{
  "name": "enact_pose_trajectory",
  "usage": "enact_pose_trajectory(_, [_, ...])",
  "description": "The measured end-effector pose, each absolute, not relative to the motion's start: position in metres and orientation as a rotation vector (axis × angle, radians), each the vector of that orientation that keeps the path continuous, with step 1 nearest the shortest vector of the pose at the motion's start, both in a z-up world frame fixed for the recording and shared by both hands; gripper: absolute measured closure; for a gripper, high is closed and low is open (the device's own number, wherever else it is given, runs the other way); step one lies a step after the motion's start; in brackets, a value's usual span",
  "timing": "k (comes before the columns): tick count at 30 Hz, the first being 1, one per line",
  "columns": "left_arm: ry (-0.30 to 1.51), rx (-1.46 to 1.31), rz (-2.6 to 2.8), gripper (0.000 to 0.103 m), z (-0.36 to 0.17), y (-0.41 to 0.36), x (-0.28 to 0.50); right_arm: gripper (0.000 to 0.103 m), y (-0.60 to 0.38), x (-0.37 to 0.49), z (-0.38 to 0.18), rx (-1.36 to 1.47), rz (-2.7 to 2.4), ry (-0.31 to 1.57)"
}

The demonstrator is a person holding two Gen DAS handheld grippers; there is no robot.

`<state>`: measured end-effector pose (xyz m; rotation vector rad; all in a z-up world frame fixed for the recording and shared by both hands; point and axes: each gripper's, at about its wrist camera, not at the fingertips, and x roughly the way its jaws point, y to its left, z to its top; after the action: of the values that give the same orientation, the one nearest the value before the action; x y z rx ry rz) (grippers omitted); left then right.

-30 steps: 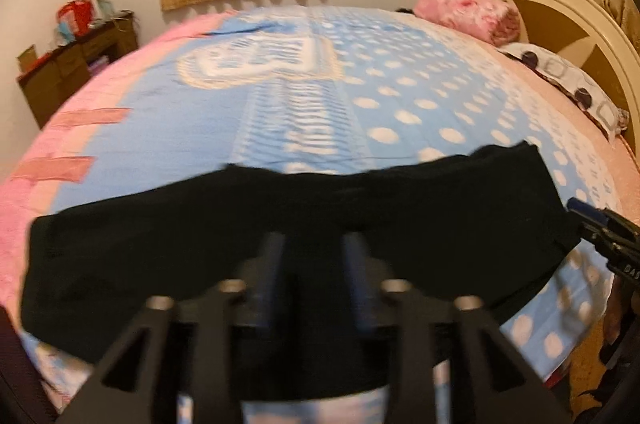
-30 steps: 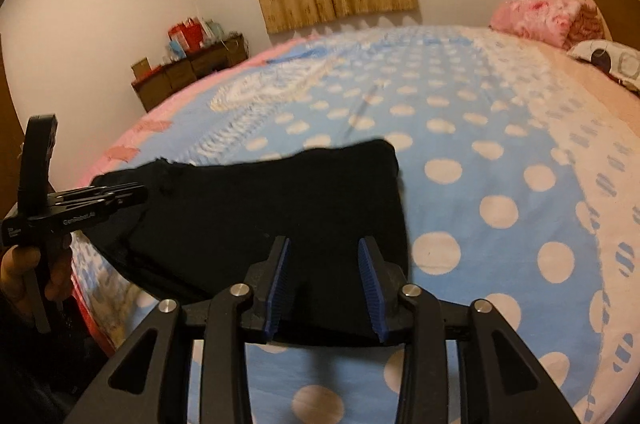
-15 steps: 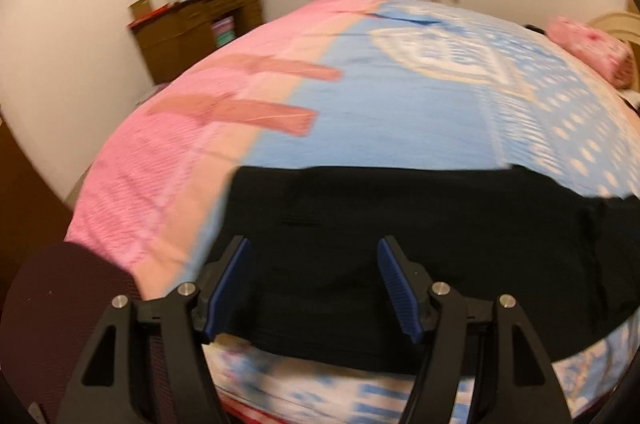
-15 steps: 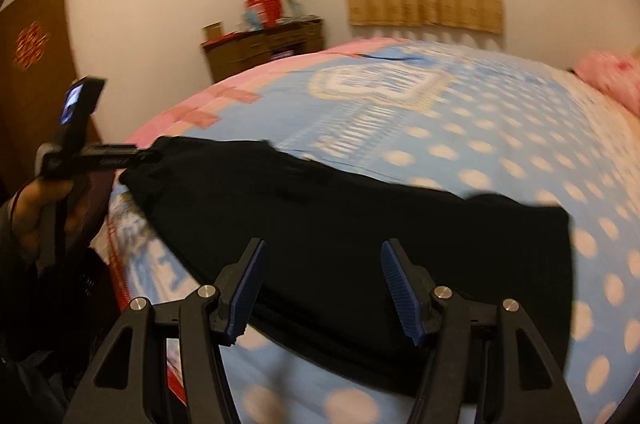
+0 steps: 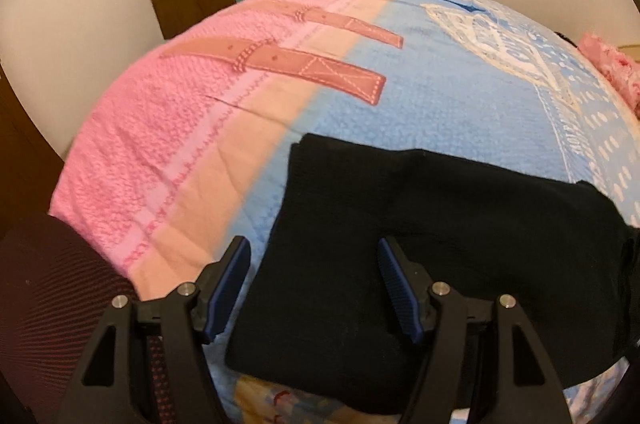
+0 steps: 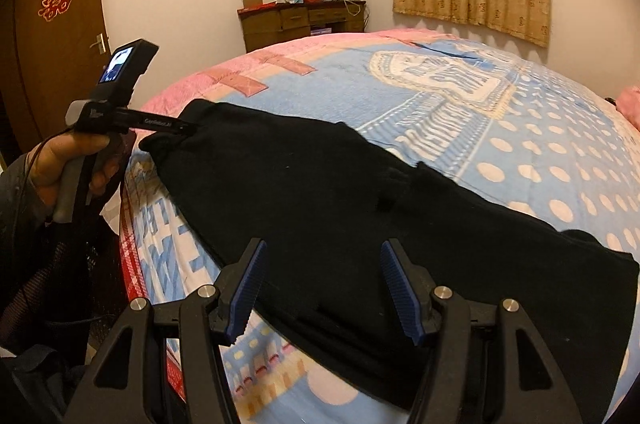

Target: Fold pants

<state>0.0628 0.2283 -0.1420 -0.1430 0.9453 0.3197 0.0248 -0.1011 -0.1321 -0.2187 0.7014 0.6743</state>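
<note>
Left tool (image 5: pixel 314 288) jaws apart, nothing gripped, tilted down. Right tool (image 6: pixel 322 290) likewise. Hand (image 6: pixel 68 159) grips left tool's handle.

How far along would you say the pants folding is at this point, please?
Early. Done: the black pants lie spread lengthwise along the near edge of the bed, apparently already doubled leg over leg. In hand: nothing; the left hand-held gripper and right hand-held gripper are both open above the fabric, gripping nothing. Left: folding the length over crosswise.

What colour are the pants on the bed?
Plain black pants, clearest in the right wrist view.
</note>
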Motion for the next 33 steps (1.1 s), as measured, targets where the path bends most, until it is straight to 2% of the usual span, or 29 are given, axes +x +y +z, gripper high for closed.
enact_pose_trajectory(12, [0.977,-0.181,0.28,0.035,-0.148,0.231,0.071,0.042,-0.089,0.032,-0.147,-0.253,0.669,0.734])
enact_pose_trajectory(16, [0.983,-0.165,0.255,0.048,-0.147,0.227,0.073,0.039,-0.085,0.031,-0.149,-0.287,0.667,0.724])
enact_pose_trajectory(18, [0.979,-0.153,0.235,0.063,-0.145,0.221,0.072,0.038,-0.083,0.029,-0.15,-0.3,0.666,0.718])
enact_pose_trajectory(21, [0.974,-0.114,0.233,0.07,-0.144,0.213,0.07,0.037,-0.083,0.029,-0.15,-0.313,0.666,0.714])
enact_pose_trajectory(31, [0.975,-0.175,0.203,0.073,-0.142,0.221,0.067,0.037,-0.086,0.031,-0.152,-0.289,0.674,0.713])
enact_pose_trajectory(33, [0.959,-0.203,0.185,0.077,-0.138,0.223,0.063,0.035,-0.084,0.031,-0.153,-0.298,0.674,0.708])
